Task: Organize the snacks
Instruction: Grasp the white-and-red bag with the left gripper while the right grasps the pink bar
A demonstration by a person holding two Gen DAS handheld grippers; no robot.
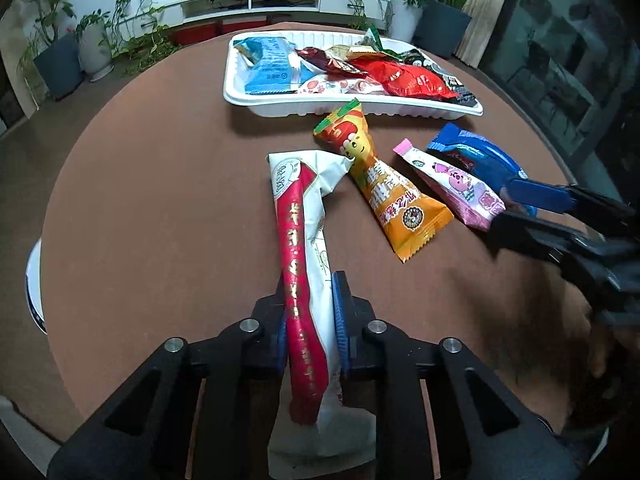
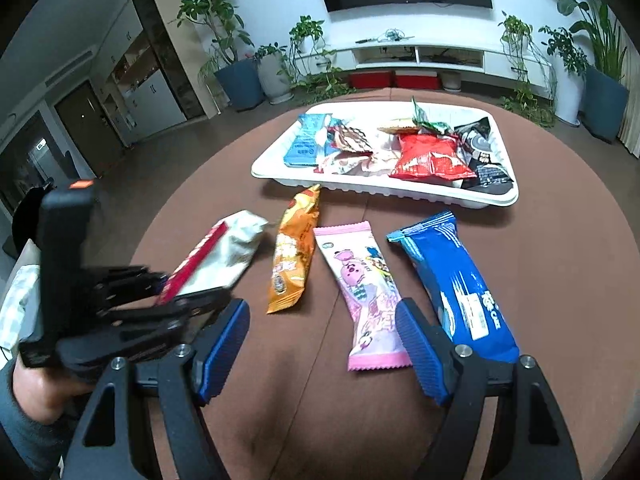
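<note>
Left claw [image 1: 310,316] clamping white-red snack [image 1: 306,280], right claw [image 2: 324,344] spread wide

Snack packets loose on the table [image 1: 160,200]: four; one white-and-red packet [image 1: 304,280], one orange packet [image 1: 384,184], one pink packet [image 1: 456,184], one blue packet [image 1: 476,154]; trays: one white tray [image 1: 352,108], holding several packets, exact count not determinable.

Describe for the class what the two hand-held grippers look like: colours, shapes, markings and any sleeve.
Both the left gripper and the right gripper have black frames with triangular cut-outs and round silver bolts. Their fingers carry ribbed blue pads. Seen from the right, the left gripper's upright black handle bears a small orange mark, and the hand holding it wears a grey sleeve.
</note>
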